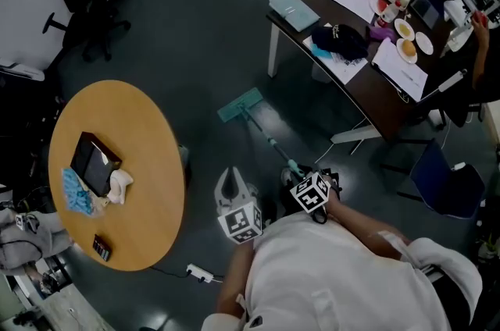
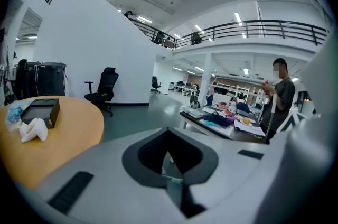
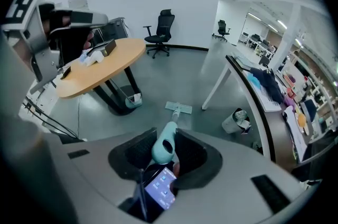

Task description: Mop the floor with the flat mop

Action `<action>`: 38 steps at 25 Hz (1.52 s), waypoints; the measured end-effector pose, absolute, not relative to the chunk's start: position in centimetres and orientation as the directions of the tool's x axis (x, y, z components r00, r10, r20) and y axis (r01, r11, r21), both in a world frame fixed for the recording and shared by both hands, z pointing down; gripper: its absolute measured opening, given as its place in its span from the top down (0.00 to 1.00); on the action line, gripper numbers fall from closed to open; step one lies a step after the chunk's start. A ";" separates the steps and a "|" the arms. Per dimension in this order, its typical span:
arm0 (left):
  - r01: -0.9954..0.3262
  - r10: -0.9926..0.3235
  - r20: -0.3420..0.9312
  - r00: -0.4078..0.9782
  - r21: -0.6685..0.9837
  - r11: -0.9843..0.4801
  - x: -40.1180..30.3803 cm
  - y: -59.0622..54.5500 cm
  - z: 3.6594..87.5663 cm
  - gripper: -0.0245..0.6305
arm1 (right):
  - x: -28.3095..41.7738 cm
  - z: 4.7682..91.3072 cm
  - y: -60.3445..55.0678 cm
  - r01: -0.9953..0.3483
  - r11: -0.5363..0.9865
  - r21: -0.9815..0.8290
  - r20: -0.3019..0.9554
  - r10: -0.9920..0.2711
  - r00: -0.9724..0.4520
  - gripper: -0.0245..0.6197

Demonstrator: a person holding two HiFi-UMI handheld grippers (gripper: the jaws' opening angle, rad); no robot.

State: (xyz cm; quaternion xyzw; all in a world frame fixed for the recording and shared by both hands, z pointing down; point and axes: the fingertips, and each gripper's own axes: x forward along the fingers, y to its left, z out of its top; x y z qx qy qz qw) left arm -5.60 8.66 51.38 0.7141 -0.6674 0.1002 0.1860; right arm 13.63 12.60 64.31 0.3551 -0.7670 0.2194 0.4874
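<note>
The flat mop lies with its teal head (image 1: 241,104) on the dark floor between the round table and the desk. Its thin handle (image 1: 269,140) runs back toward me. My right gripper (image 1: 301,173) is shut on the handle's pale teal grip (image 3: 165,146), and the mop head (image 3: 178,108) shows on the floor past the jaws. My left gripper (image 1: 229,183) hangs beside it to the left, jaws together and pointing forward, with nothing held. In the left gripper view the left gripper (image 2: 170,157) faces the open office.
A round wooden table (image 1: 148,165) with a black box (image 1: 94,163) stands at left. A dark desk (image 1: 367,91) with papers and plates is at right, a bin (image 3: 236,121) beneath it. An office chair (image 1: 82,9), a blue chair (image 1: 441,181), a floor power strip (image 1: 199,272), a standing person (image 2: 277,99).
</note>
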 end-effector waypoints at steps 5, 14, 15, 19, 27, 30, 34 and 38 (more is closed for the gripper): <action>-0.990 -0.926 0.373 0.056 0.138 -0.004 -7.2 6.7 50.7 0.96 | 10.0 67.1 7.1 -0.765 0.643 0.033 0.886 -0.373 -0.275 0.79; -0.982 -0.936 0.351 0.001 0.177 0.066 -9.9 1.4 51.6 0.96 | 1.3 72.9 -9.7 -0.791 0.606 0.081 0.842 -0.466 -0.272 0.79; -0.982 -0.936 0.351 -0.003 0.178 0.070 -10.2 1.1 51.7 0.96 | 0.5 73.5 -11.3 -0.792 0.604 0.088 0.840 -0.473 -0.268 0.79; -0.982 -0.932 0.361 -0.018 0.170 0.085 -11.3 0.4 52.1 0.96 | -2.2 75.9 -16.0 -0.790 0.604 0.102 0.843 -0.474 -0.253 0.79; -0.984 -0.924 0.380 -0.032 0.149 0.095 -12.5 0.4 54.3 0.96 | -2.6 75.9 -18.4 -0.789 0.603 0.120 0.832 -0.495 -0.252 0.79; -0.985 -0.913 0.408 -0.016 0.150 0.084 -12.3 0.6 56.1 0.96 | -0.8 75.2 -16.1 -0.784 0.609 0.119 0.838 -0.485 -0.250 0.79; -0.984 -0.894 0.449 0.006 0.160 0.074 -11.6 1.4 58.3 0.96 | 2.1 73.7 -11.2 -0.782 0.615 0.104 0.856 -0.455 -0.244 0.79; -0.985 -0.883 0.469 0.033 0.163 0.050 -10.5 2.3 59.5 0.96 | 5.0 70.0 -4.7 -0.775 0.628 0.069 0.869 -0.420 -0.263 0.79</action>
